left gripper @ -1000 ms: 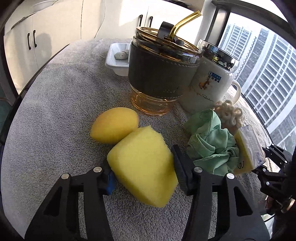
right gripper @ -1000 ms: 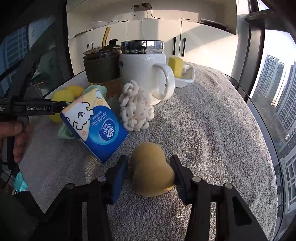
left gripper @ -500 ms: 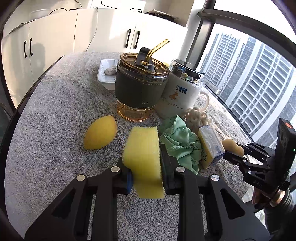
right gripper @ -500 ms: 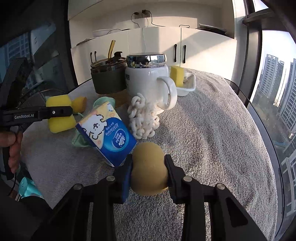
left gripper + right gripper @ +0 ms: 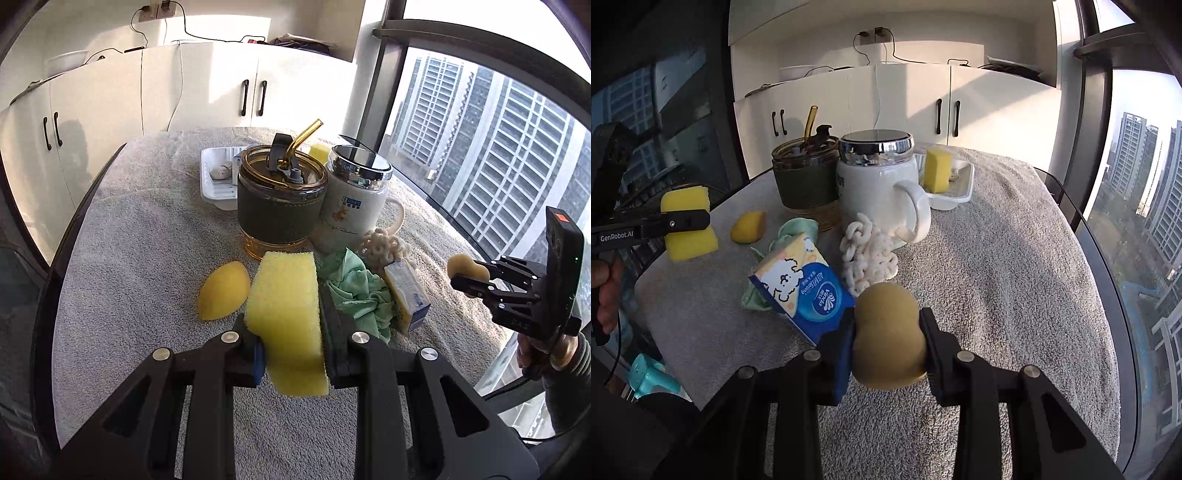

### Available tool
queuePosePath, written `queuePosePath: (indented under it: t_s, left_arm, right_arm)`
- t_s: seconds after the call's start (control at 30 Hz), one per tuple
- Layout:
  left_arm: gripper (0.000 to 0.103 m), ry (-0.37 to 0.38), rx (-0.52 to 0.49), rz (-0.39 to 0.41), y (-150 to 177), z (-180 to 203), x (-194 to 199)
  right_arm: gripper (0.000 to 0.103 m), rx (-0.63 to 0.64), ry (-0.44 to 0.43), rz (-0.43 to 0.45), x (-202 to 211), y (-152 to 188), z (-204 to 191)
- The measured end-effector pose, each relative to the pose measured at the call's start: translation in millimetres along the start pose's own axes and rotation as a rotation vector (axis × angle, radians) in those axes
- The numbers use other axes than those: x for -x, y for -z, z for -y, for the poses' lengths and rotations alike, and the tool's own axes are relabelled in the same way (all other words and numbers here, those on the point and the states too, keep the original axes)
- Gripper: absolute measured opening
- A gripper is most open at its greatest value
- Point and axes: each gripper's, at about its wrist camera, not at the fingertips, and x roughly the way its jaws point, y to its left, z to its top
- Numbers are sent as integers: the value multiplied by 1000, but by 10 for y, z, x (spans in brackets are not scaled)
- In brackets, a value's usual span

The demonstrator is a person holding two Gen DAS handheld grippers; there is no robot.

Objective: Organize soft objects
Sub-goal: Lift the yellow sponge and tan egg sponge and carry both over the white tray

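Fingers [image 5: 332, 332] of the left gripper [image 5: 291, 343] were closed on the yellow sponge [image 5: 286, 314], squeezing its flat sides and holding it upright, clear of the towel [image 5: 147, 258]; those of the right gripper [image 5: 886, 343] were clamped on the waist of the tan puff [image 5: 886, 332], also lifted. Both grips sat low on the soft pieces, probably so that each could be carried without slipping. A white tray [image 5: 960, 192] at the far edge of the tabletop already held a second sponge [image 5: 936, 170] and looked like the likely destination. Between the grippers and the tray stood the tumbler [image 5: 280, 206] and the mug [image 5: 354, 206], side by side, blocking a straight path. Near the middle lay a lemon-shaped puff [image 5: 223, 291], a green cloth [image 5: 354, 291], a knitted chain [image 5: 868, 254] and a tissue pack [image 5: 801, 284] leaning on the cloth, all close together and not yet sorted.
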Motion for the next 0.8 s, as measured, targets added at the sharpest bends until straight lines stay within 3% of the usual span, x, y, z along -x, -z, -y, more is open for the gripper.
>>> queuePosePath:
  t_s: [0.43, 0.63, 0.8]
  left_arm:
    - [22, -112, -84, 61, -802, -629, 20]
    - [22, -67, -173, 0, -1461, -821, -536]
    - [22, -42, -222, -31, -1853, -869, -1091]
  right_arm:
    - [36, 55, 69, 12, 43, -682, 631]
    - [36, 132, 31, -2, -270, -1370, 899]
    - [36, 215, -24, -45, -750, -1982, 873]
